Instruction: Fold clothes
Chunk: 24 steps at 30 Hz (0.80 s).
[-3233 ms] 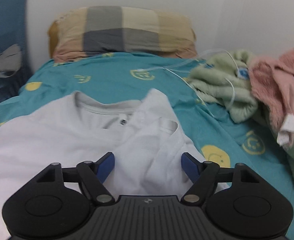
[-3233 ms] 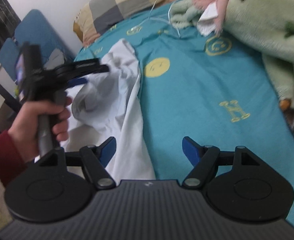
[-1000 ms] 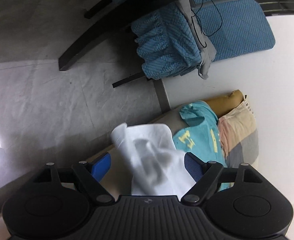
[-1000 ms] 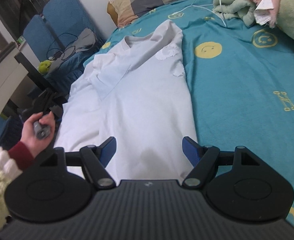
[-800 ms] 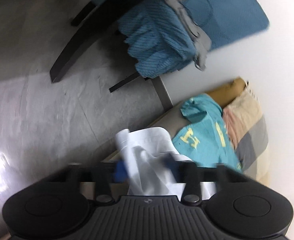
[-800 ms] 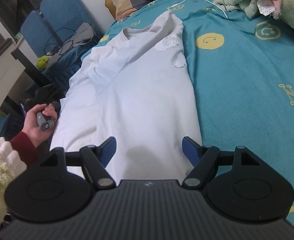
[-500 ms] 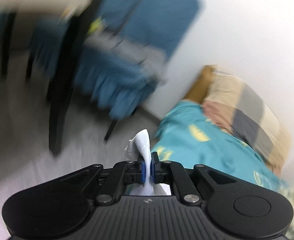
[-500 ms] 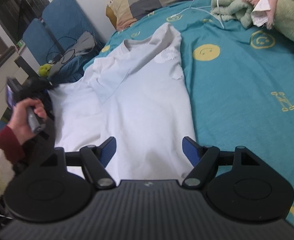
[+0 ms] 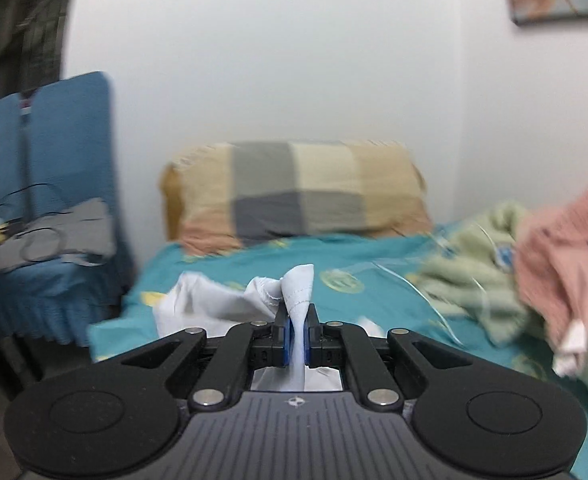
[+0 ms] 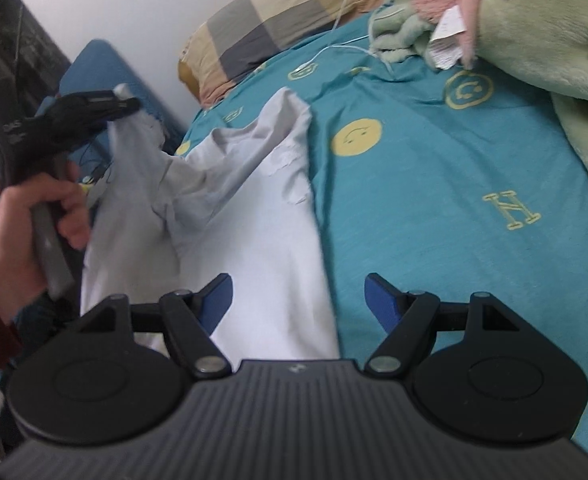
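A white T-shirt (image 10: 253, 216) lies lengthwise on the teal bed sheet (image 10: 434, 184), neck toward the pillow. My left gripper (image 9: 297, 322) is shut on the shirt's left sleeve (image 9: 298, 284), the fabric pinched between its blue pads and bunched above them. In the right wrist view that left gripper (image 10: 121, 106) is held up at the left by a hand (image 10: 25, 220), lifting the sleeve (image 10: 137, 160) off the bed. My right gripper (image 10: 298, 296) hovers open over the shirt's lower hem, nothing between its fingers.
A checked pillow (image 9: 294, 196) sits at the head of the bed against the white wall. Green and pink fleece blankets (image 10: 534, 28) with a white cable (image 10: 346, 44) pile up on the right. A blue chair (image 9: 45, 216) with a grey garment stands left of the bed.
My left gripper closed on the sleeve hanging off the bed's edge, rolled upright and rose, lifting the sleeve. My right gripper drifted slightly and stays open.
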Tool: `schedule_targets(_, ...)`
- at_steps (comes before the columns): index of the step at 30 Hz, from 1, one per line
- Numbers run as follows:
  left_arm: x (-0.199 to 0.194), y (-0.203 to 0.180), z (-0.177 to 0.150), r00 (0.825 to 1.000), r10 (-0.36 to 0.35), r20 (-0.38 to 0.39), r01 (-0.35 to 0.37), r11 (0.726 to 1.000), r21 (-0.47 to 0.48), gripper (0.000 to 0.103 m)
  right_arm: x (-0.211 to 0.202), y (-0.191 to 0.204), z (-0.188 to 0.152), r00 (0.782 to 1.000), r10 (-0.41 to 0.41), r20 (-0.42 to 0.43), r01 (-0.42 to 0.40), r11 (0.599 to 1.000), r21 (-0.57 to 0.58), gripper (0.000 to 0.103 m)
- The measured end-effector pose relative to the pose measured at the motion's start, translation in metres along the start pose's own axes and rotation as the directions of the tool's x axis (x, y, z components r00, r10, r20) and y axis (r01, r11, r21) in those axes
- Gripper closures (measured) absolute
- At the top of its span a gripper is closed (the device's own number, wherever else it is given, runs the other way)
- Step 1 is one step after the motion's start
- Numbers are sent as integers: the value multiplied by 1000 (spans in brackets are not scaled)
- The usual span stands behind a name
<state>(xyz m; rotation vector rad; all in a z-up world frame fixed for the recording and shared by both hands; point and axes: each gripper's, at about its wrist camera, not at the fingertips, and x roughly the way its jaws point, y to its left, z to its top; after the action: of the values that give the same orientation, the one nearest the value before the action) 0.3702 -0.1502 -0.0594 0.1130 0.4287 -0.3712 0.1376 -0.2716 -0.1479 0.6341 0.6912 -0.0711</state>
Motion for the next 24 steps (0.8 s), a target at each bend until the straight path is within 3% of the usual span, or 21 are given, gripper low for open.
schedule_targets(3, 14, -26, -23, 998, -34, -61, 33, 999, -18, 90, 2, -8, 2, 1000, -2, -2, 2, 1000, 25, 29)
schedule_targets(5, 21, -36, -39, 994, -51, -95, 50, 999, -13, 78, 3, -13, 3, 1000, 0, 0, 0, 999, 38, 28)
schedule_targets(7, 19, -39, -52, 991, -52, -120, 53, 999, 4, 58, 5, -15, 3, 1000, -4, -1, 4, 999, 38, 28)
schedule_targets(9, 6, -37, -63, 989, -40, -141, 44, 999, 24, 49, 6, -17, 2, 1000, -2, -4, 2, 999, 39, 28)
schedule_targets(14, -88, -9, -93, 981, 7, -194, -4, 1000, 16, 35, 3, -13, 3, 999, 19, 26, -19, 1000, 7, 28)
schedule_targets(19, -203, 23, -127, 966, 117, -232, -132, 990, -48, 23, -5, -2, 3, 995, 88, 43, -86, 995, -47, 28)
schedule_targets(21, -234, 32, -140, 965, 133, -225, -151, 986, -67, 22, -6, 8, 4, 992, 122, 32, -120, 990, -75, 28)
schedule_targets(24, -248, 41, -151, 962, 161, -222, -178, 982, -58, 22, 2, 26, 15, 986, 168, 23, -165, 980, -108, 28)
